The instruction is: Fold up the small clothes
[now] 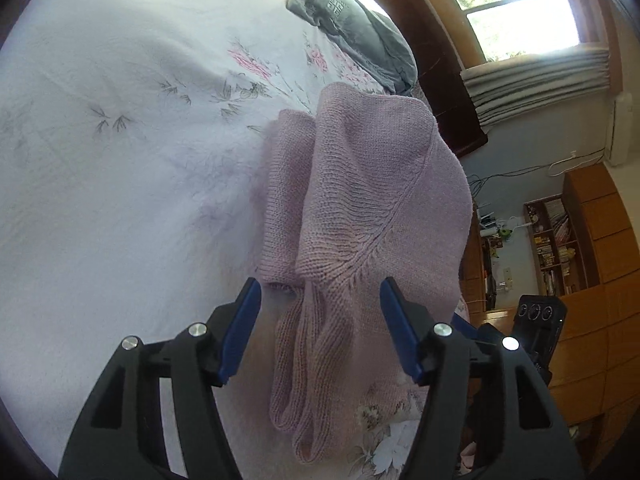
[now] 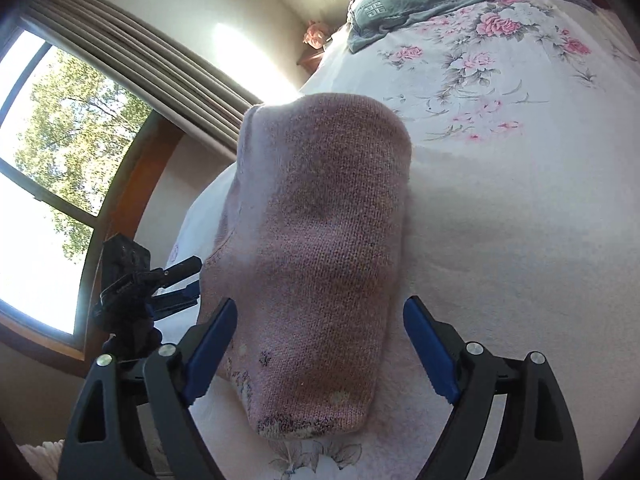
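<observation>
While both tools hover over the bed, the scene reads near to far as follows.

Left gripper: blue-padded fingers spread wide apart, holding nothing; the bunched lower end of the pink knit lies between and just below them, not pinched.

Right gripper: fingers likewise spread wide, clamping nothing; the near end of the knit sits between them, with a gap on each side.

Pink knit garment: a small sweater, partly folded, lying on the bedspread. In the left wrist view a ribbed cuff and narrow folds hang toward the camera below the fingers, and a diagonal seam runs up and away beyond the fingertips. In the right wrist view it looks like a rounded heap stretching straight ahead from between the fingers.

Other tool: in each view the opposite gripper shows beside the knit, right of the right-hand finger in the left view and left of the left-hand finger in the right view.

Bedspread: white with pink flowers, under the knit and extending beyond the fingertips.

Grey garment: crumpled, far ahead of the fingers, well apart from the knit.

Window: farthest off, with trees outside.
</observation>
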Demonstrator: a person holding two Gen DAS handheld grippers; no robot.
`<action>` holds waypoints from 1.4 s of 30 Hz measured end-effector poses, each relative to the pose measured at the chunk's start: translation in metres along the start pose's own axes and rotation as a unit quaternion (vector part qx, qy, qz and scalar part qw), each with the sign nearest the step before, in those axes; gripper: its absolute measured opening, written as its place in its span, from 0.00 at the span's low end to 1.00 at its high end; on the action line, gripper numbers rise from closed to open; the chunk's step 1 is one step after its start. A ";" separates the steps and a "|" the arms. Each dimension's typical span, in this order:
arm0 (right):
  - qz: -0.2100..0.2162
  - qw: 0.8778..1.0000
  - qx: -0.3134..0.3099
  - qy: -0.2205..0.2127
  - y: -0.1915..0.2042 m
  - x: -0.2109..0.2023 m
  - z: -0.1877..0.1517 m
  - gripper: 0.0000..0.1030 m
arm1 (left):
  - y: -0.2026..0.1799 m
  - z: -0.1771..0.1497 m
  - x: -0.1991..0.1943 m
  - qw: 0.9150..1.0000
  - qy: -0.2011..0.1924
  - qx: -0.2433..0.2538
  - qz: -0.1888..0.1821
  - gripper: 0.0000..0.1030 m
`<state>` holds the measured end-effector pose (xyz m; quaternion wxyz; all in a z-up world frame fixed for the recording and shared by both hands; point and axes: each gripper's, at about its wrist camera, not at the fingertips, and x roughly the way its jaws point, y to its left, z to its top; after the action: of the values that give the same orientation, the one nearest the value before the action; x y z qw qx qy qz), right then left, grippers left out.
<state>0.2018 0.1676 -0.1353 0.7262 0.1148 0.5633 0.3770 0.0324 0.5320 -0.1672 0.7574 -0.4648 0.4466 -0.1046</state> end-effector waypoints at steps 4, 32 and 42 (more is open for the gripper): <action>0.026 0.999 0.025 0.013 -0.011 0.018 0.003 0.83 | 0.002 0.010 0.022 1.000 0.007 0.000 -0.008 0.66; 0.160 0.986 0.050 -0.018 -0.029 -0.027 -0.005 0.57 | -0.072 -0.027 0.078 0.972 0.092 0.047 -0.210 0.49; 0.122 0.989 0.049 -0.069 -0.067 -0.161 -0.070 0.57 | -0.173 -0.109 0.134 0.955 0.145 0.093 -0.243 0.49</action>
<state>0.1533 -0.0051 -0.0810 0.7057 0.2440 0.5113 0.4255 0.0697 0.2937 -0.1247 0.6760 -0.4664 0.4136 -0.3930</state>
